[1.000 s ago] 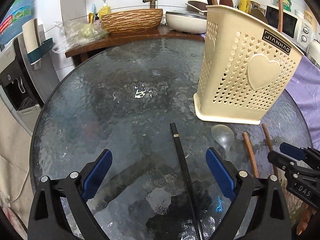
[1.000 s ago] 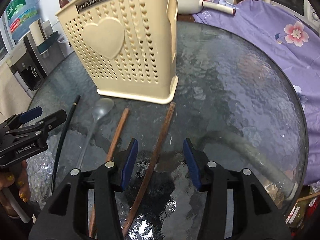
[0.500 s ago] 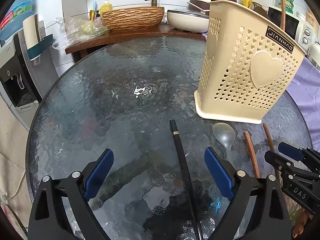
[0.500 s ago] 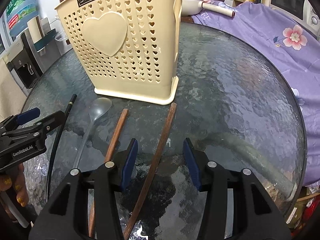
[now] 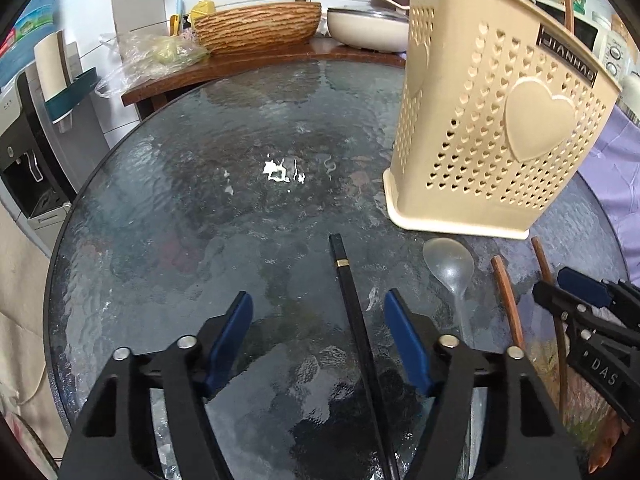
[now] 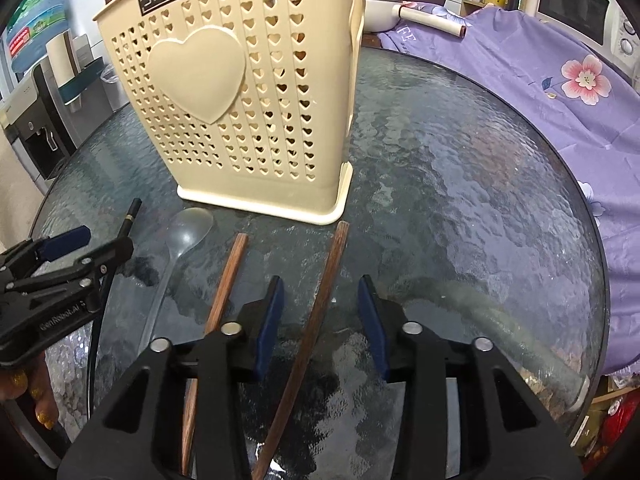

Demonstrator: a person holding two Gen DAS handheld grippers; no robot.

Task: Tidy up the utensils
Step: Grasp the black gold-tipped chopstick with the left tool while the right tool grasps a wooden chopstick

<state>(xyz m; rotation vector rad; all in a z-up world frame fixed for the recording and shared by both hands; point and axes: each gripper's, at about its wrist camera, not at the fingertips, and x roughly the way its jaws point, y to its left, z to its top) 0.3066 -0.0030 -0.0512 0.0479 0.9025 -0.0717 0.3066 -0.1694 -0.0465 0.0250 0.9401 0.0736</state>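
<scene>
Four loose utensils lie in a row on the glass table point(image 5: 168, 208), just in front of the cream utensil basket point(image 6: 240, 92), which stands upright with a few handles already rising above its rim. In the right wrist view, the right brown chopstick point(image 6: 320, 300) runs from about 6 o'clock up toward 12, its far tip ending just short of the basket's base; the left brown chopstick point(image 6: 224, 284) lies beside it at about 10 o'clock from the pads, and further toward 9 o'clock rest the clear plastic spoon point(image 6: 188, 232) and the black chopstick point(image 6: 130, 216). The right gripper point(image 6: 320, 312) has its jaws at a middling spread, empty, straddling the right brown chopstick without touching it. In the left wrist view, the left gripper point(image 5: 318, 332) stands wide and empty around the black chopstick's shaft, which sits nearer the right pad, while the spoon's bowl sits at roughly 2 o'clock. The step in hand looks like the pre-grasp: both tools lined up over a stick each, nothing lifted. The next move probably calls for lowering until the pads flank the thin shaft near the glass, closing squarely so the stick does not roll or skid on the slick surface, then tilting it upright to drop it into the basket's open top.
</scene>
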